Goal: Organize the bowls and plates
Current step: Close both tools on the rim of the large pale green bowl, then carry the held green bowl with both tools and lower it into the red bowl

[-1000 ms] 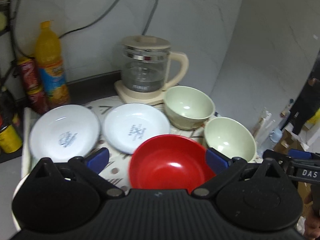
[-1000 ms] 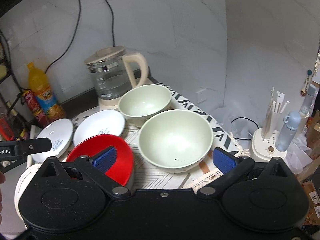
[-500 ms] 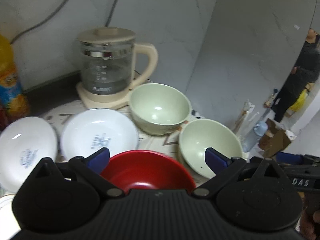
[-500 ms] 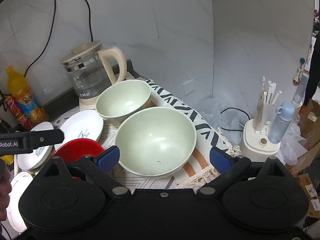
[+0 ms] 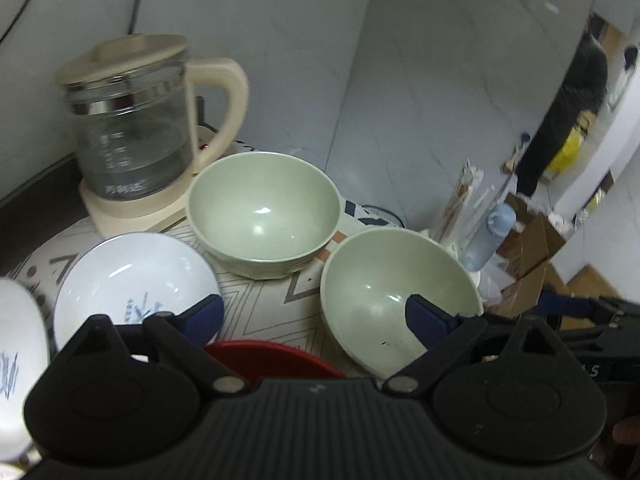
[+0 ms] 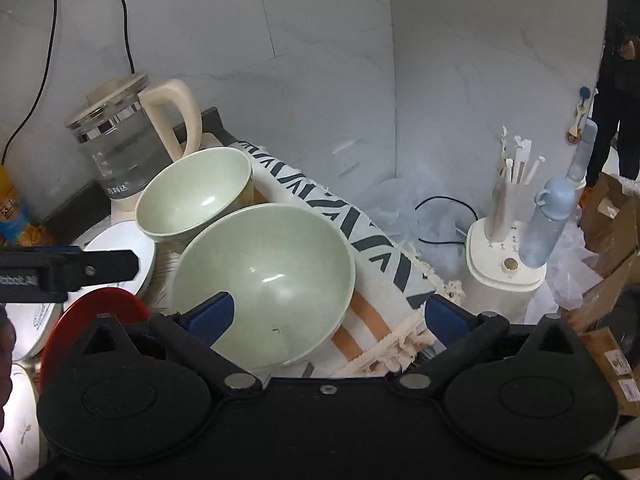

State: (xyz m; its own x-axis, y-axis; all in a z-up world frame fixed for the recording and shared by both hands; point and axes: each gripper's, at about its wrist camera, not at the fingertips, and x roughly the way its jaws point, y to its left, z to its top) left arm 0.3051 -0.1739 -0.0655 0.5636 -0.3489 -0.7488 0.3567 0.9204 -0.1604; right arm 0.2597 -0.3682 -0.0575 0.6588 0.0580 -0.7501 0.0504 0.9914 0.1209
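In the right wrist view, the right gripper [image 6: 327, 316] fills the bottom of the frame with its jaws wide apart; they have just been opening a little, and nothing is pressed between them. The near bowl [image 6: 264, 280], pale green, lies in the lower centre. The left blue pad [image 6: 210, 316] stands over its near left rim, and the right blue pad stands over the fringed cloth [image 6: 384, 264] to the right of the bowl. I cannot tell if the left pad touches the rim. The red bowl [image 6: 92, 312] is at the lower left edge, partly hidden by the gripper body. Behind the near bowl, upper left of it, stands the far bowl [image 6: 196, 196], and the kettle [image 6: 120, 148] is behind that one.

In the left wrist view, the left gripper [image 5: 316, 320] also has its jaws apart and holds nothing. The red bowl [image 5: 272, 360] shows just above the gripper body at the lower centre, between the two fingers. The right pad overlaps the near bowl [image 5: 384, 296] at the lower right, and the left pad overlaps a white plate [image 5: 132, 284] at the lower left. A second plate [image 5: 16, 352] is cut off by the left edge. The far bowl [image 5: 264, 216] sits in the centre, with the kettle [image 5: 136, 136] behind it at the upper left.
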